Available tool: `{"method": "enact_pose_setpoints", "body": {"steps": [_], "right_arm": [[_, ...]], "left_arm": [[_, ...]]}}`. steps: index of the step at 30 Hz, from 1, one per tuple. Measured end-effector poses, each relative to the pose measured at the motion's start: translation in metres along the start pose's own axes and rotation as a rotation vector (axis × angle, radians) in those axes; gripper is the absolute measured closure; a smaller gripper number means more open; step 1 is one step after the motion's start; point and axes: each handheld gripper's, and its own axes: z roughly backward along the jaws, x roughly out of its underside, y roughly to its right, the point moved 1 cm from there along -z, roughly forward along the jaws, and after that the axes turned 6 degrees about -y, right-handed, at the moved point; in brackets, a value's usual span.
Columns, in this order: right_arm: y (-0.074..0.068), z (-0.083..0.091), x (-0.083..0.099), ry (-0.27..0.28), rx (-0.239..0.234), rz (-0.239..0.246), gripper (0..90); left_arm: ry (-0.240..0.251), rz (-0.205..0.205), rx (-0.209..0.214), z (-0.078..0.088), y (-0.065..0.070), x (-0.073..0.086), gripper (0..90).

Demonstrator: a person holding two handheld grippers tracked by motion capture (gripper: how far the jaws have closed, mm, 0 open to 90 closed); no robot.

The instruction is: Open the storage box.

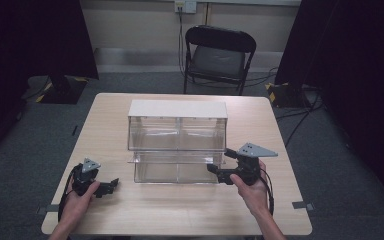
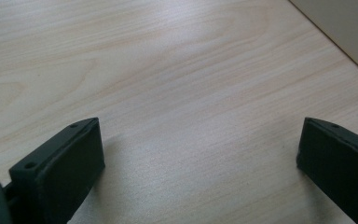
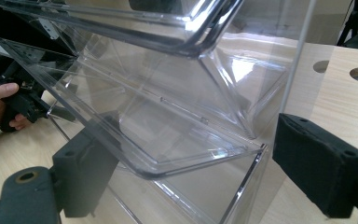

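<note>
While sitting mid-surface (image 1: 260,210), clear acrylic two-tier bin (image 1: 177,142) shows white top, lower flap hinged outward. Right tool (image 1: 221,165) at bin's lower right corner, jaws spread, flap edge between them. Left tool (image 1: 111,186) low over surface, jaws wide, empty.

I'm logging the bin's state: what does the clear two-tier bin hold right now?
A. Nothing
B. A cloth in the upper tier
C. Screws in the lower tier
A: the clear two-tier bin shows bare see-through compartments on both tiers, with the right gripper open at its lower flap.
</note>
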Motion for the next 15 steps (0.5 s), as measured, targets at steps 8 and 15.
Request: {"method": "enact_pose_setpoints", "body": {"steps": [8, 15], "right_arm": [[0.0005, 0.0005, -0.0033, 0.003, 0.001, -0.005, 15.2], [0.0011, 0.0016, -0.0073, 0.007, 0.001, -0.005, 15.8]], "left_arm": [[0.001, -0.004, -0.002, 0.0001, -0.0003, -0.0001, 0.0], [0.002, -0.002, -0.002, 0.0, -0.0001, -0.0001, 0.1]]}}
